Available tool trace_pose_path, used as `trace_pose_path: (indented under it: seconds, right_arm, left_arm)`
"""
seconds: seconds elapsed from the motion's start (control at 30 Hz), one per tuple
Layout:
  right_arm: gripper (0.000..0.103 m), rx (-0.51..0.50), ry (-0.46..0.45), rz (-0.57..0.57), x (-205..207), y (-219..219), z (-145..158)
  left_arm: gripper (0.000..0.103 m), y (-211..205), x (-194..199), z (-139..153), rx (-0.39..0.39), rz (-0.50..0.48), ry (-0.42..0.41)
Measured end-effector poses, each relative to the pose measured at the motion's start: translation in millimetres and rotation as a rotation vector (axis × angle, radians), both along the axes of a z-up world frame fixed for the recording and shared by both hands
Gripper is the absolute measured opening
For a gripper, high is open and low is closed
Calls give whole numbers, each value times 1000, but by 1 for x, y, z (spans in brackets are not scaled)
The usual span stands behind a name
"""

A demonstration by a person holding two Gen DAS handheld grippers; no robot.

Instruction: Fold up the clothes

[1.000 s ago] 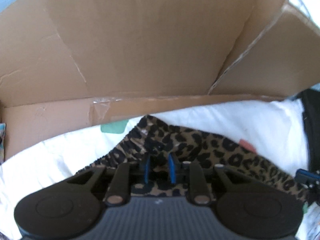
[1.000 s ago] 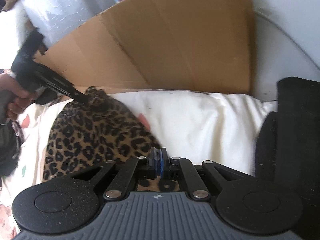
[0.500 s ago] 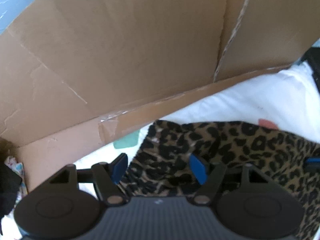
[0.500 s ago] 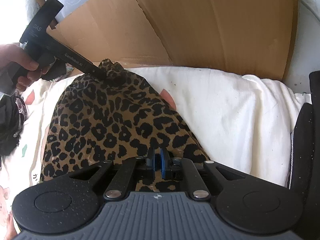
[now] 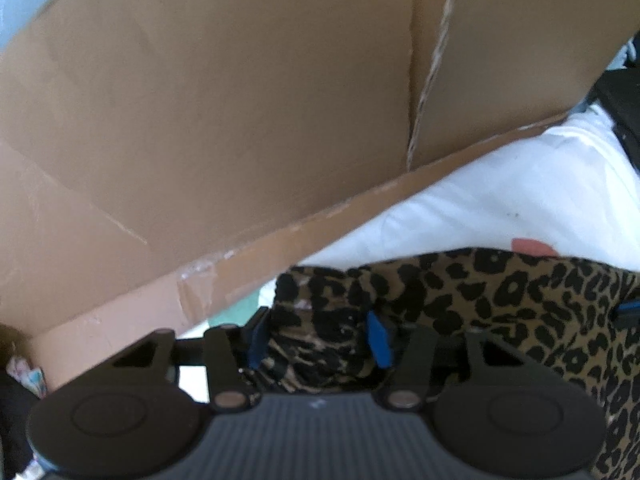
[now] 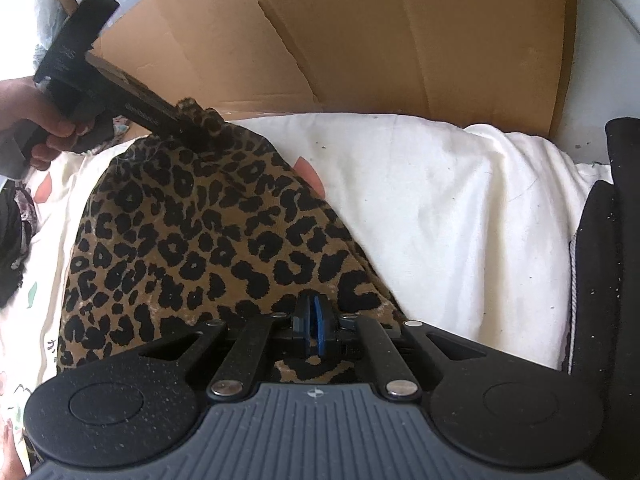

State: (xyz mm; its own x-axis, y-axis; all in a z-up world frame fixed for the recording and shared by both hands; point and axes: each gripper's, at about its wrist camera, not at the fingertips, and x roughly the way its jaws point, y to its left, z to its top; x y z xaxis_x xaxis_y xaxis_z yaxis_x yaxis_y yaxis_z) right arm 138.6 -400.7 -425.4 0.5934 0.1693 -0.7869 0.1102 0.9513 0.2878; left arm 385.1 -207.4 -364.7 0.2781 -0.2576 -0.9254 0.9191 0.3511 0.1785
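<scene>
In the left wrist view, the left gripper [image 5: 318, 338] has its jaws parted around a bunched corner of the leopard cloth [image 5: 500, 300]; they have just been closing, pads not clearly pressing. Cardboard [image 5: 240, 120] fills twelve o'clock, a white sheet [image 5: 500, 208] at three. In the right wrist view, the right gripper [image 6: 314, 326] pinches the cloth's near edge at six o'clock; the cloth spreads towards ten.

Black left gripper [image 5: 318, 340] and right gripper [image 6: 312, 330] of one build: blue pads at the jaws, slanted black link bars behind with silver rivets, round black discs to either side, a ribbed grey housing at the rear, a small cross mark on it.
</scene>
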Motion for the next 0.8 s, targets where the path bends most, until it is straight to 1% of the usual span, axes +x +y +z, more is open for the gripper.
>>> trace_pose_path:
  seconds: [0.17, 0.2, 0.37, 0.53, 0.6, 0.73, 0.8]
  right_arm:
    - [9, -12, 3, -16, 1, -1, 3]
    - [8, -11, -2, -16, 1, -2, 4]
    - [6, 5, -58, 3, 10, -2, 13]
    - [6, 6, -91, 44, 33, 9, 16]
    - [7, 8, -93, 59, 43, 15, 15]
    - [7, -27, -48, 74, 56, 23, 2]
    - [10, -40, -41, 72, 55, 23, -2]
  left_arm:
    - [53, -2, 4, 3, -8, -6, 11]
    - [53, -3, 4, 2, -9, -6, 11]
    - [53, -5, 5, -9, -26, 4, 11]
    - [55, -9, 5, -17, -25, -11, -5]
    - [57, -11, 4, -14, -21, -9, -9]
    - [58, -9, 2, -1, -34, -16, -21]
    - [58, -2, 3, 10, -54, -19, -21]
